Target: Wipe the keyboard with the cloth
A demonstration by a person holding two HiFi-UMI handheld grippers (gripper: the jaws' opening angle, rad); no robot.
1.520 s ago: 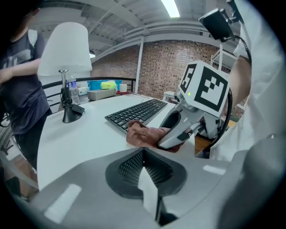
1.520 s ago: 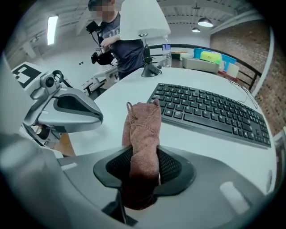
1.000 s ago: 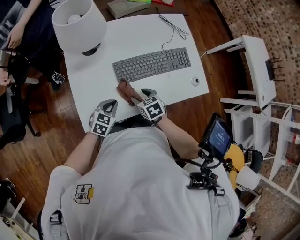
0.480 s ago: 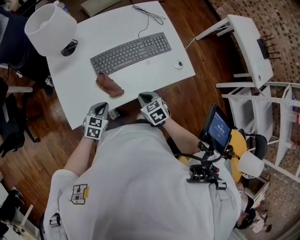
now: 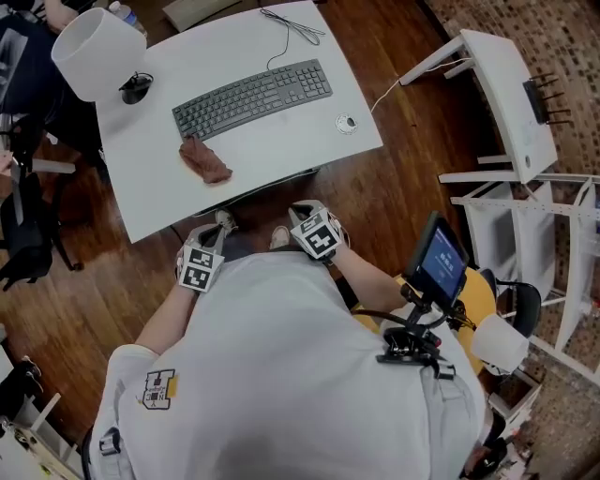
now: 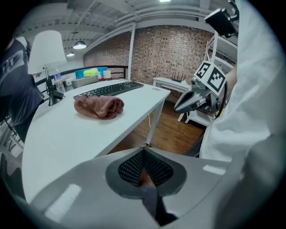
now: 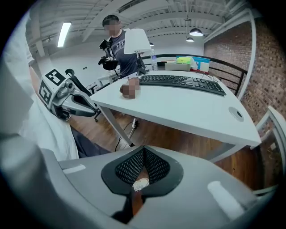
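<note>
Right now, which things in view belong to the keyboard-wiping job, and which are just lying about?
Job: keyboard, cloth, left gripper and right gripper, both with jaws shut and empty.
Lying about: lamp, cable, round disc, side table.

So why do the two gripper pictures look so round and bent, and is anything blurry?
Left gripper view: a wide-angle lens bows the table edge and blackens the corners; the cloth is sharp. Right gripper view: same bulge, with a bright ceiling light. Head view: little bending, even light, keyboard crisp.
</note>
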